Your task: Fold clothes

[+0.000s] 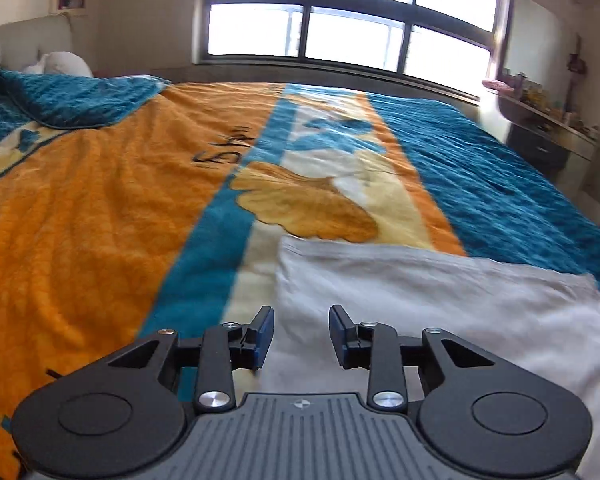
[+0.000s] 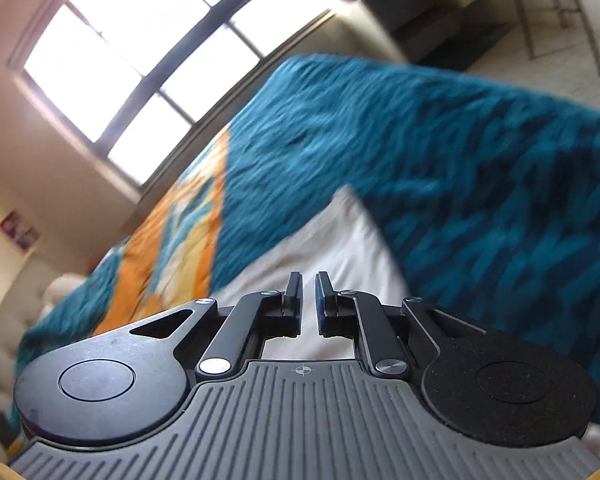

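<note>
A white garment [image 1: 440, 304] lies flat on the bed's orange, cream and teal blanket [image 1: 100, 208], folded into a rough rectangle. My left gripper [image 1: 301, 334] is open and empty, just above the garment's near left edge. In the right wrist view the same white garment [image 2: 340, 240] lies on the teal part of the blanket [image 2: 480, 160], one corner pointing away. My right gripper [image 2: 308, 300] hovers over it with a narrow gap between the pads and nothing held. That view is tilted and blurred.
A large window [image 1: 320, 20] runs along the far side of the bed. A pillow [image 1: 66, 64] and headboard are at the far left. A desk with small items [image 1: 548, 120] stands at the right, beyond the bed's edge.
</note>
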### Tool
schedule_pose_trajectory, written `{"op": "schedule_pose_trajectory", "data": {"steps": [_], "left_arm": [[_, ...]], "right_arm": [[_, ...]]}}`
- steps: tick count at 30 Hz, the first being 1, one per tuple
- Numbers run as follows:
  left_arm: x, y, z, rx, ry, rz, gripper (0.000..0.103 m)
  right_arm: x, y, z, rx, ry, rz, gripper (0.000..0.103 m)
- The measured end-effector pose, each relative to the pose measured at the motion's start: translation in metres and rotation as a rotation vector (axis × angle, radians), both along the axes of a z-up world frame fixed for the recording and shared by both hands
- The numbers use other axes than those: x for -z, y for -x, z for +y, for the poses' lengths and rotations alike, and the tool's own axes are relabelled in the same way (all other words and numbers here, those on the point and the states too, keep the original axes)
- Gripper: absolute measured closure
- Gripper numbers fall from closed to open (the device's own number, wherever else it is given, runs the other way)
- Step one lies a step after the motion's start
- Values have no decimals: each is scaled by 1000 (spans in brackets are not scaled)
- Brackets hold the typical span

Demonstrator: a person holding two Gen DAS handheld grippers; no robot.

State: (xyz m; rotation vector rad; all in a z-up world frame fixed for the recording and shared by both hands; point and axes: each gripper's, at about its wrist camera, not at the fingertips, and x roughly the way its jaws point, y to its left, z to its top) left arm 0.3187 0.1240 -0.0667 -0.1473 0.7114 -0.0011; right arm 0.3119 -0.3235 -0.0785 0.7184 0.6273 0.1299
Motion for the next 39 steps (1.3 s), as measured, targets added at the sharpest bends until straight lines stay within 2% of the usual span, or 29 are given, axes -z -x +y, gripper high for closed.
{"op": "schedule_pose_trajectory", "data": {"steps": [1, 2, 3, 4, 5, 6, 7, 9, 10, 12, 15, 17, 19, 21, 25, 30, 32, 34, 36, 39], "left_arm": [[9, 3, -2, 7, 4, 55, 62], [18, 7, -3, 13, 8, 109, 64], [27, 10, -5, 20, 12, 164, 69], [32, 15, -4, -11, -36, 182, 72], [30, 23, -2, -53, -112, 186, 73], [26, 31, 0, -92, -190, 190, 74], [16, 40, 2, -116, -228, 183, 75], [-7, 62, 8, -150, -270, 160, 79], [-26, 78, 11, -144, -253, 134, 79], [-63, 113, 13, -100, -188, 88, 74], [-112, 165, 5, 15, -111, 27, 64], [-129, 196, -6, 89, -93, -2, 60], [-139, 224, -18, 156, -78, -17, 56], [-125, 246, -32, 211, -41, 36, 53], [-70, 263, -62, 248, -10, 214, 53], [-24, 268, -92, 198, -59, 192, 52], [-11, 269, -100, 146, -109, 147, 53], [0, 269, -105, 106, -134, 120, 54], [10, 267, -106, 105, -121, 139, 55], [22, 268, -108, 119, -145, 167, 55]], "right_arm": [[4, 6, 8, -64, -21, 28, 90], [14, 10, 11, -76, -20, 74, 90], [24, 14, 14, -85, -19, 122, 90], [26, 25, 5, 5, 8, 149, 94], [27, 37, -6, 99, 36, 175, 103], [29, 48, -16, 193, 64, 201, 103], [30, 59, -26, 288, 92, 226, 99], [-1, 92, -19, 253, 113, 168, 97], [-16, 108, -16, 233, 122, 138, 95], [-47, 141, -8, 194, 142, 77, 94], [-94, 190, 3, 134, 170, -13, 94], [-125, 223, 10, 94, 189, -73, 91], [-156, 255, 17, 54, 208, -134, 76], [-138, 259, 35, -6, 209, -85, 66], [-99, 266, 70, -127, 208, 17, 66], [-51, 274, 115, -278, 206, 145, 66], [-31, 278, 132, -338, 205, 197, 66], [-21, 277, 137, -349, 197, 195, 66], [-15, 278, 137, -336, 216, 183, 66], [-10, 280, 133, -303, 264, 169, 66]]}}
